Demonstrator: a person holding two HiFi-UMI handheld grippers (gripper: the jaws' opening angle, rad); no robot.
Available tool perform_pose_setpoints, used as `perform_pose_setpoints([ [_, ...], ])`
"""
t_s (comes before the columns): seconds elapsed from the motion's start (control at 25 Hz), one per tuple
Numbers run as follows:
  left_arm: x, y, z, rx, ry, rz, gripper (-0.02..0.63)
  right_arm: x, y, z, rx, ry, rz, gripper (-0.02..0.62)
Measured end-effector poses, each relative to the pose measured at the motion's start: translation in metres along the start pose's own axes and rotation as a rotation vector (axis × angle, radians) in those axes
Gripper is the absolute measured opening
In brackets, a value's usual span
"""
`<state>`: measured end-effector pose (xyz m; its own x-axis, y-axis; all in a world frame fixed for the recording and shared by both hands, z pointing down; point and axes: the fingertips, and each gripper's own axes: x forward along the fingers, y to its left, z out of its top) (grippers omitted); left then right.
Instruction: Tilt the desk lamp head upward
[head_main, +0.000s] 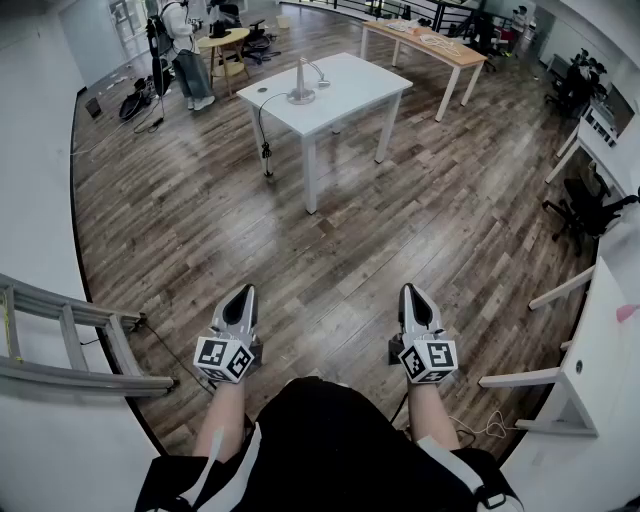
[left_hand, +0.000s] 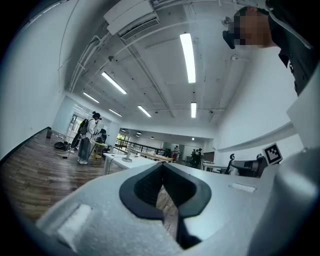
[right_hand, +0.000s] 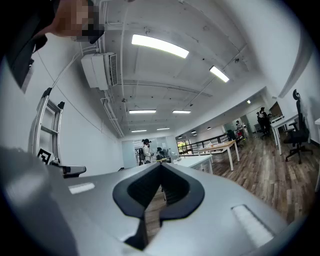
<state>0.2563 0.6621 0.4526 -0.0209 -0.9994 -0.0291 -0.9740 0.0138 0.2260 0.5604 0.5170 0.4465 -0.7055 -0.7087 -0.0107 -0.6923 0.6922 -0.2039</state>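
Desk lamp stands on the far white table, well apart from both grippers. Left gripper and right gripper: jaws together, empty. Risk: pushing the head up unsteadied may tip the lamp, and its hanging cable may snag.

A white table stands on the wood-plank floor, well apart from a longer wooden table behind it. Past the white table's far left corner, a person stands beside a small round yellow table. A metal ladder is by the left wall. A black office chair sits at the right.
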Motion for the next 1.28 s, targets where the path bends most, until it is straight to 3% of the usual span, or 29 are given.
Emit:
perform_pose_setpoints([
  [0.92,0.015,-0.045,-0.006,0.026,-0.033,0.028,0.000,-0.020,-0.051,0.006,-0.051,0.020,0.047,0.005],
  [1.28,0.045,-0.012,-0.006,0.018,-0.038,0.042,0.000,0.037,-0.055,-0.002,-0.031,0.033,0.045,0.005],
])
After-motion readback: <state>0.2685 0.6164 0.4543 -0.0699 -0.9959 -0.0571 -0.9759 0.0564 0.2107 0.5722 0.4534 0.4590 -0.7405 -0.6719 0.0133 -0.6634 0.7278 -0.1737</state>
